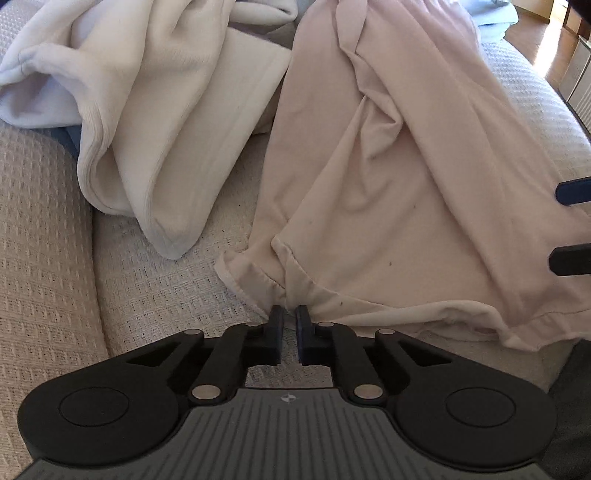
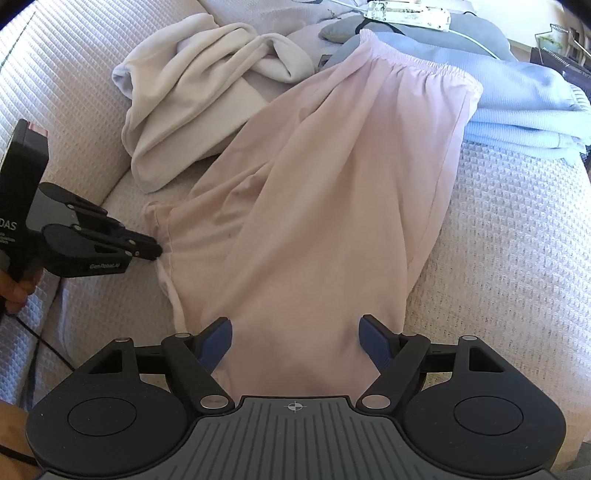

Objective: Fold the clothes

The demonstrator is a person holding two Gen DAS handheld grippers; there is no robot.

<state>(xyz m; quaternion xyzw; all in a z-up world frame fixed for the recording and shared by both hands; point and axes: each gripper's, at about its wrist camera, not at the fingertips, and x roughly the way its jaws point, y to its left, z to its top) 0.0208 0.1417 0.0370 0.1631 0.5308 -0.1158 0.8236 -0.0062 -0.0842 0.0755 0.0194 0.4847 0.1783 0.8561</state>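
Pale pink trousers (image 1: 388,184) lie stretched out on a cream waffle-weave cover (image 1: 155,295), with the elastic waistband at the far end (image 2: 417,70). My left gripper (image 1: 290,321) is shut on the bunched hem at the near left corner of the trousers. The right wrist view shows it from the side, its tips (image 2: 159,251) at that hem edge. My right gripper (image 2: 295,339) stands open over the near end of the trousers (image 2: 314,203), and the cloth runs between its blue pads (image 2: 218,341) without being pinched. Its two fingertips enter the left wrist view at the right edge (image 1: 572,226).
A crumpled cream garment (image 2: 184,92) lies left of the trousers, touching them. A folded light blue garment (image 2: 517,103) sits at the back right, partly under the waistband. Grey cloth and a white device (image 2: 406,14) lie behind. A person's hand (image 2: 14,291) holds the left gripper.
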